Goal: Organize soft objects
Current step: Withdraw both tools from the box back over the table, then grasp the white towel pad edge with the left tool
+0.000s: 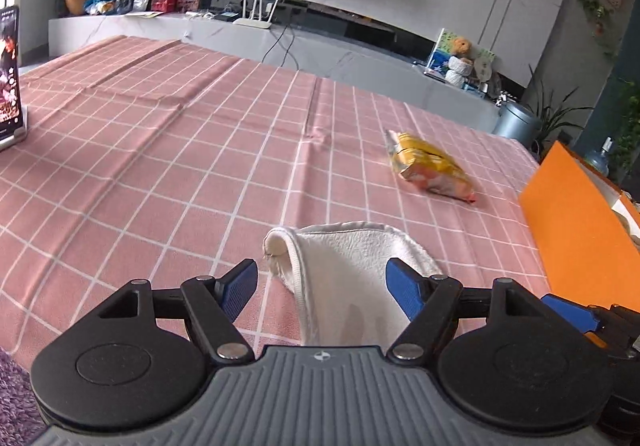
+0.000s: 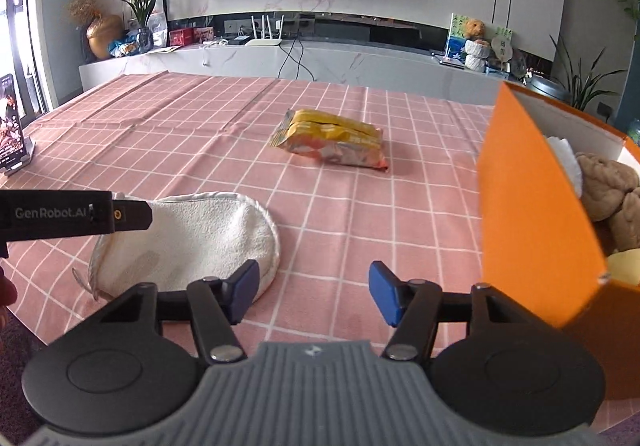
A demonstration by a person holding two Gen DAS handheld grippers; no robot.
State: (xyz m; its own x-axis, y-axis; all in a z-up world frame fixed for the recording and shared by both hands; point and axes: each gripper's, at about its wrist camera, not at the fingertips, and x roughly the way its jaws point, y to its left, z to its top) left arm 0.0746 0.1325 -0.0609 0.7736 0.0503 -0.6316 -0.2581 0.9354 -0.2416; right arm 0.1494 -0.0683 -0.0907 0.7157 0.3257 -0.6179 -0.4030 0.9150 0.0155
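**Lining up on the white towel**

Far left on the pink checked tablecloth [image 2: 200, 118] a phone on a stand [image 2: 12, 126] sits well away from the work. Next comes my left gripper [image 1: 322, 286], released — jaws spread wide with the folded white towel [image 1: 352, 266] lying between them, its rolled hem just ahead of the left pad and the cloth running back under the gripper body. Neither pad presses the fabric, so nothing is held yet. In the right wrist view the same towel [image 2: 192, 242] lies flat near the table's front edge, and the left tool's black body reaches over its left end.

My right gripper [image 2: 314, 292] is also unclenched and empty, over bare tablecloth just right of the towel, its left pad at the towel's rounded edge. Beyond it, mid-table, lies a yellow snack packet [image 2: 330, 144], well apart from both tools. At the right stands the orange box [image 2: 528, 198], open, with a brown plush toy [image 2: 608, 190] and something white already inside.

I judge the step to be gripping the towel for the box. To do it well I'd lower the left pads until they straddle the doubled fold, not a single layer — a thin pinch would let it unfurl and drag. I'd close firmly, lift clear of the tablecloth so the checks don't bunch, and keep the right tool out of the path to the box.
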